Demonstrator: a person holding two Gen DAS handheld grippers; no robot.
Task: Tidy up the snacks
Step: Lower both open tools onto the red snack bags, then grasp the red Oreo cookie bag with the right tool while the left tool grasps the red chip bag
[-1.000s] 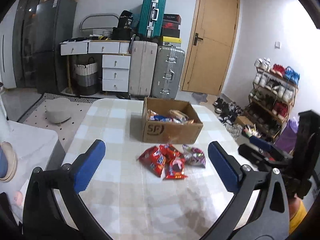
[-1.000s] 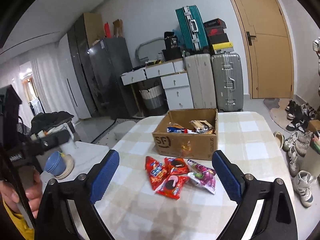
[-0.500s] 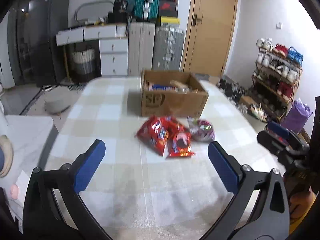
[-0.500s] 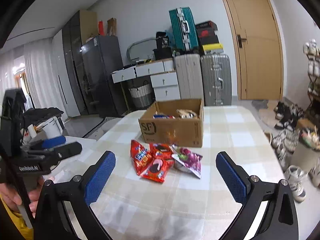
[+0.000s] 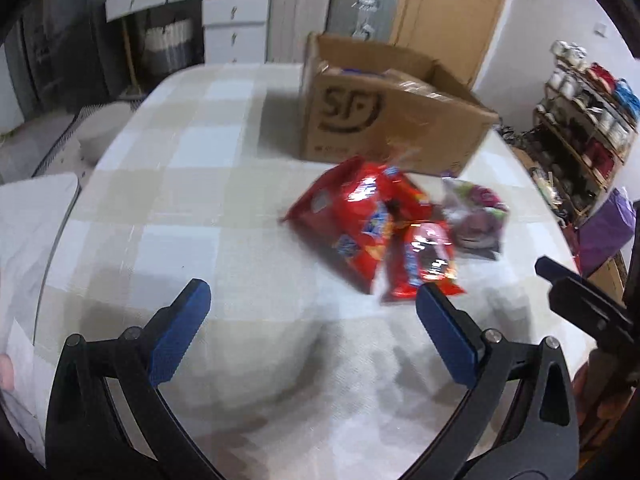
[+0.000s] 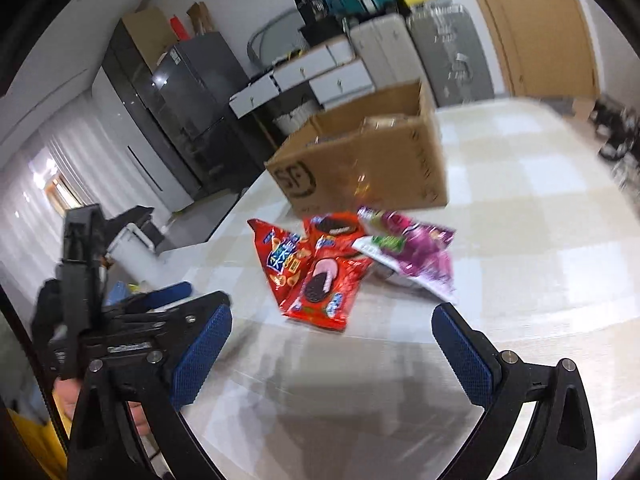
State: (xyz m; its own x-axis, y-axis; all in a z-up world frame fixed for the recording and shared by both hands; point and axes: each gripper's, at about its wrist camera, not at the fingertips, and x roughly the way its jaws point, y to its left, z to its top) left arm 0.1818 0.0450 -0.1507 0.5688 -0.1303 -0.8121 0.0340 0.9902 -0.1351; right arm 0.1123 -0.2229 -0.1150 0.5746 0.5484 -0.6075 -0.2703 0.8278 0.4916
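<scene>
My left gripper (image 5: pixel 308 320) and right gripper (image 6: pixel 330 344) both gape wide, holding nothing. The red cookie packet (image 6: pixel 326 284) lies on the checked table (image 6: pixel 520 240) just ahead of the right gripper, long axis pointing toward the cardboard box (image 6: pixel 360 160); right looks nearer.

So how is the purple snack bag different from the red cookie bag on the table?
The purple snack bag is purple with green and white print; the red cookie bag is red and shows a dark sandwich cookie. In the right wrist view the purple bag lies to the right, nearer the cardboard box; the cookie bag lies nearer the camera, partly on top of another red bag. Both lie flat on the checked table, outside the box, untouched.
</scene>
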